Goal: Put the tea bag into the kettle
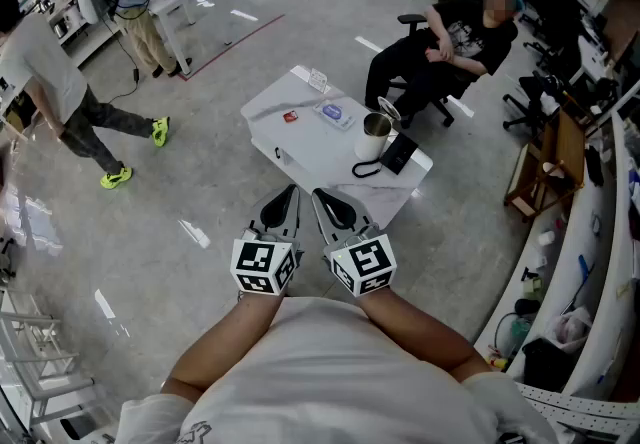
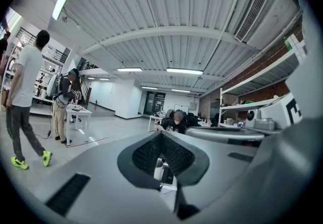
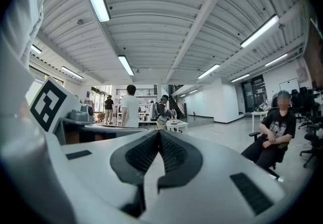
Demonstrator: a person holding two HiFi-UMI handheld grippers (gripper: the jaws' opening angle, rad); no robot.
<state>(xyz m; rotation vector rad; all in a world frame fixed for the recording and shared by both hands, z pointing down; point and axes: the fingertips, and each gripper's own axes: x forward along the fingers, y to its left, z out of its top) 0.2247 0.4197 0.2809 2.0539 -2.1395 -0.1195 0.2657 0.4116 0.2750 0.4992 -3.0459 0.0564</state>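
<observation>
1. Two tools are held side by side, close to the person's body, and both point level at the counter (image 1: 305, 154).
2. Left tool (image 1: 289, 192) (image 2: 161, 134): its jaws are pressed together at the tips, and nothing is pinched between them.
3. Right tool (image 1: 319, 194) (image 3: 159, 132): its jaws are pressed together too, and they hold nothing.
4. From the head view, both tool tips show at the near edge of the white counter. They touch none of the things on it.
5. Tea bag (image 1: 290, 116): it looks like the small red thing. It lies flat on the far left part of the counter, well apart from both tools and more on the left tool's side.
6. Kettle (image 1: 375, 135): it stands upright on the right part of the counter with its lid up. A black base (image 1: 400, 152) and a black cord (image 1: 364, 170) are just beside it.
7. A blue packet (image 1: 333, 113) lies between the tea bag and the kettle.
8. Behind the counter, a person (image 1: 452, 40) sits in a chair.
</observation>
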